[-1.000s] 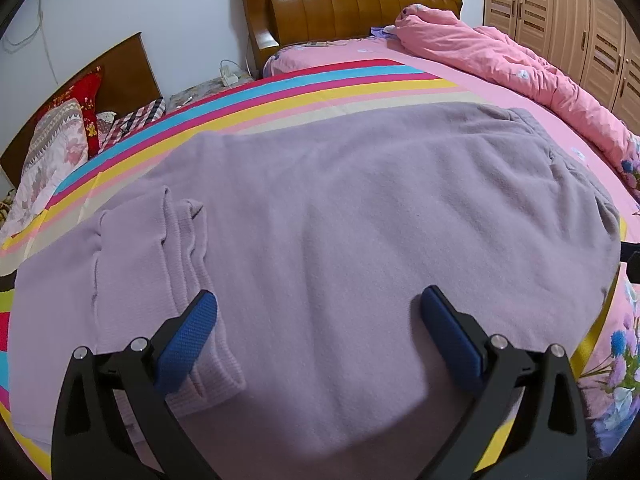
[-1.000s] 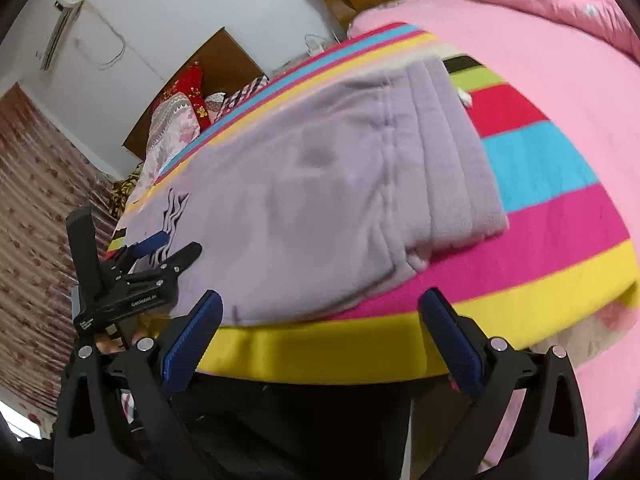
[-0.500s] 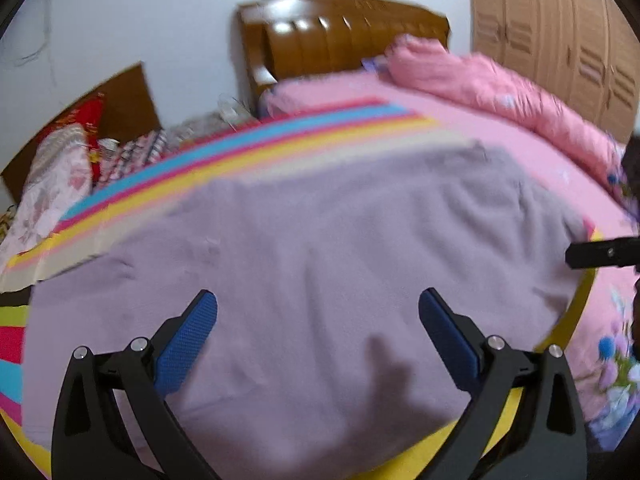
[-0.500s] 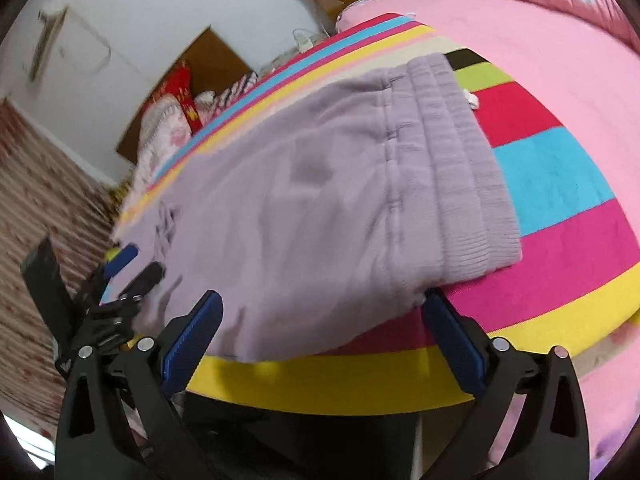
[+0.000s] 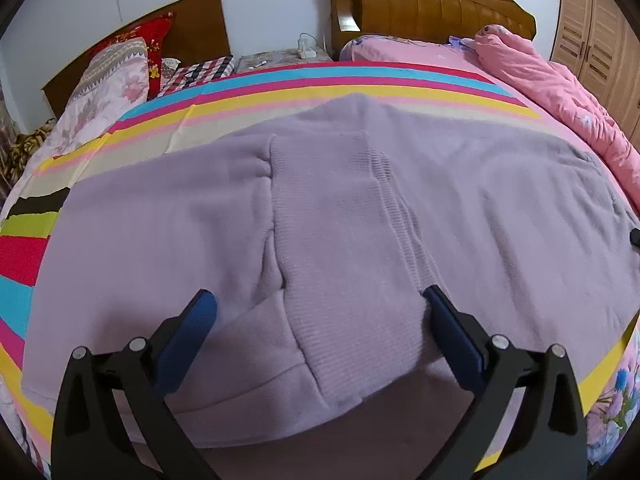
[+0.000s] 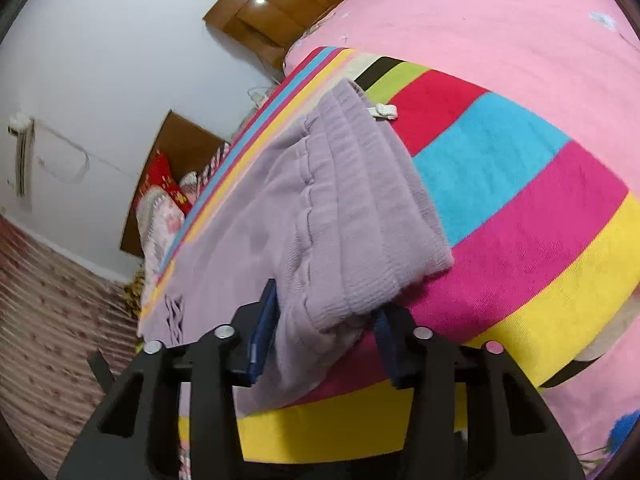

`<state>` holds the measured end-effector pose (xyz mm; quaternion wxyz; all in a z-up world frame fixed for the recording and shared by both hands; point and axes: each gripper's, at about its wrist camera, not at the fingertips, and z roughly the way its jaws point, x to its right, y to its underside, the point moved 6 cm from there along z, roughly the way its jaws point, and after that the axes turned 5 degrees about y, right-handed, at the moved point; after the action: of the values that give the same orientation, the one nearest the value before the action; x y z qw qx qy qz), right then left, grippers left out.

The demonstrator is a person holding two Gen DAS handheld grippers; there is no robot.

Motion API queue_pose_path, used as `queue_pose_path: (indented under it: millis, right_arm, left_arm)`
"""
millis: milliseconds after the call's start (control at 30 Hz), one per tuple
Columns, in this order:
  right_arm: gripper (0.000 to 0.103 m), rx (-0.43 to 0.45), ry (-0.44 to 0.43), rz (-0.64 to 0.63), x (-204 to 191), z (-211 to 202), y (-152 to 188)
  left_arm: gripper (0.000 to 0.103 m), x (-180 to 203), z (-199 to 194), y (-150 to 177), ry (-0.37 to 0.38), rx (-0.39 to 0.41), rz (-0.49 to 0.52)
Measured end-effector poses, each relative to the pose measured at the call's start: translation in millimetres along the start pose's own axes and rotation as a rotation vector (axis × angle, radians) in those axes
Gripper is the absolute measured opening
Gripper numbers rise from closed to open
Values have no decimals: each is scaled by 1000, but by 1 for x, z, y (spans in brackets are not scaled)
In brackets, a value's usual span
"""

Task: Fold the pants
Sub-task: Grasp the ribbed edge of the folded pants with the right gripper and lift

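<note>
Lilac fleece pants (image 5: 500,200) lie spread on a striped bed cover (image 5: 280,84). A ribbed leg cuff (image 5: 340,260) lies folded over the cloth, and its near end sits between the blue pads of my left gripper (image 5: 320,316), which stands open just above it. In the right wrist view the ribbed waistband (image 6: 360,208) runs toward me at the bed's near edge. My right gripper (image 6: 324,334) is rolled to one side. Its jaws are closing, with the waistband's near corner bunched between both pads.
A pink quilt (image 5: 560,92) is heaped at the far right, and a wooden headboard (image 5: 420,4) stands behind it. Patterned pillows (image 5: 116,68) lie on a second bed at the left. A white drawstring end (image 6: 382,111) pokes out past the waistband. Bare striped cover (image 6: 520,200) stretches right of the pants.
The left gripper has slid sideways, so the folded cuff now lies between its fingers. The right gripper rolled, came in onto the waistband corner, and its jaws narrowed around it.
</note>
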<state>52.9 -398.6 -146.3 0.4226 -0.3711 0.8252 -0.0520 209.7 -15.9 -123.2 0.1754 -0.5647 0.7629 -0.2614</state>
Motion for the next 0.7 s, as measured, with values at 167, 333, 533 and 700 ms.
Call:
queue_pose_path:
  millis: [167, 333, 533, 700]
  right_arm:
    - [34, 189, -8, -143, -51, -24, -7]
    - [31, 324, -13, -547, -181, -32, 8]
    - [30, 284, -30, -1060, -315, 36, 131]
    - [28, 124, 37, -1366, -314, 112, 242]
  left_arm:
    - [101, -3, -9, 3, 52, 22, -14]
    - [101, -55, -63, -11, 169, 202, -224]
    - [101, -139, -101, -1, 288, 285, -505]
    - [101, -163, -100, 29, 413, 240, -611]
